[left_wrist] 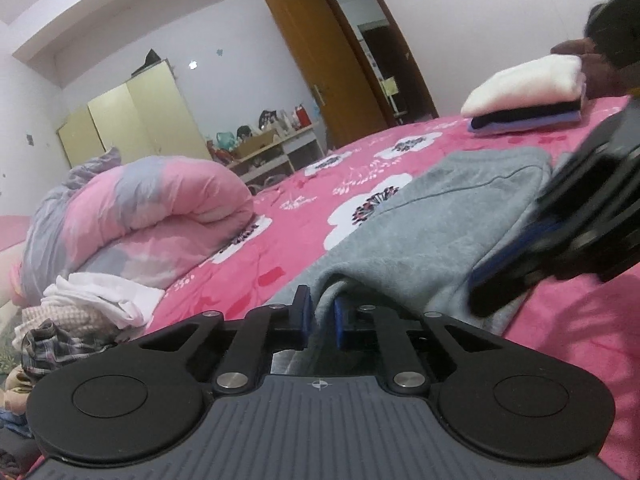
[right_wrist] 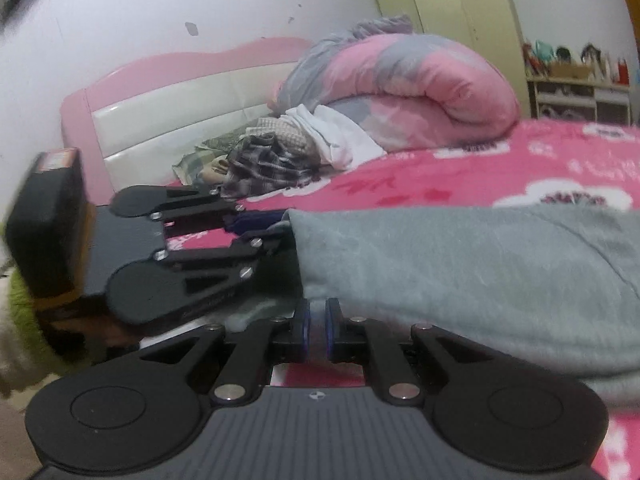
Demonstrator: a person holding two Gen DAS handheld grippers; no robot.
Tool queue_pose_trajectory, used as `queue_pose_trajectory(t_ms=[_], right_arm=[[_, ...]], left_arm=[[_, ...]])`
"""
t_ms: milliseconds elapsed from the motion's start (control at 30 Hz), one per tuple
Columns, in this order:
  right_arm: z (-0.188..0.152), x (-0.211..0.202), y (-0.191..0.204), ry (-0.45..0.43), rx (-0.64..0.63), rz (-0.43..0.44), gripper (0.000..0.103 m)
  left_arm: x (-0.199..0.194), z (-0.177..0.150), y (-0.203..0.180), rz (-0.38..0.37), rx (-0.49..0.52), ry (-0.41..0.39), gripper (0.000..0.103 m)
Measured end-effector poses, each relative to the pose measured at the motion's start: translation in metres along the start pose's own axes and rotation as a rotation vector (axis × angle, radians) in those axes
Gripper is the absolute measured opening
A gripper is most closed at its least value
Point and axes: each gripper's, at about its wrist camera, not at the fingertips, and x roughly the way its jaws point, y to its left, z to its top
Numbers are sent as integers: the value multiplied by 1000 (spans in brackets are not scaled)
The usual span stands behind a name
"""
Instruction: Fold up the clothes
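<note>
A grey fleece garment (left_wrist: 420, 220) lies on the pink flowered bed sheet (left_wrist: 304, 200). At the bottom of the left wrist view, my left gripper (left_wrist: 322, 314) is shut on a fold at the garment's near edge, which stands up between the blue pads. My right gripper (left_wrist: 488, 284) shows blurred on the right, clamped on the same edge further along. In the right wrist view my right gripper (right_wrist: 316, 328) is shut on the grey garment (right_wrist: 460, 272), whose hem is pinched between its pads. My left gripper (right_wrist: 276, 228) holds the garment's left corner there.
A stack of folded clothes (left_wrist: 524, 96), white on top, sits at the far right of the bed. A rolled pink and grey duvet (right_wrist: 420, 88) and a heap of unfolded clothes (right_wrist: 288, 148) lie by the headboard (right_wrist: 180, 92). A green fuzzy sleeve (right_wrist: 20, 320) shows at the left.
</note>
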Motion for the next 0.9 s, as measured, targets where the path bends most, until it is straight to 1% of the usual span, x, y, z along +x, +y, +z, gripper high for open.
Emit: queue_pose_trajectory(t_ms=[67,133,200,333,400,500,533,633,700,767,800,833,900], right_arm=[[1,17,1,1,-9,-30,9],[1,34,-1,15,-14,-64,9],[-2,42,2,25,-28,-95,9],[-6,31,8,3,-38,-58,9],[-8,39,11,11,-54,-87,9],[-8,58,10,-6,-26,-161,8],[-9,61,8,-3,-4,-167,8],[-13,61,7,5,29,-170,8],[-15,48,7,-10,46,-149,9],[-16,40,5,-19,83,-102,9],[-16,41,5,-13,95,-104,9],[-17,49,6,-1,99,-126,9],[-16,63,4,4,120,-167,8]], left_arm=[[-3,-1,-1,0,-3,-15,8],[-2,-1,-2,0,2,-14,8],[-2,-3,-3,1,0,-15,7],[-8,-5,-2,-6,-24,-33,7],[-12,-6,-2,-15,-33,-35,6],[-12,-13,-9,-19,-13,-8,6],[-13,-15,-9,-19,-13,-5,6],[-15,-20,-11,-18,-13,-1,6],[-17,-23,-13,-17,-14,3,6],[-20,-25,-14,-23,-12,-1,6],[-21,-27,-16,-27,-6,6,6],[-21,-29,-18,-30,0,15,6],[-18,-38,-29,-23,66,45,6]])
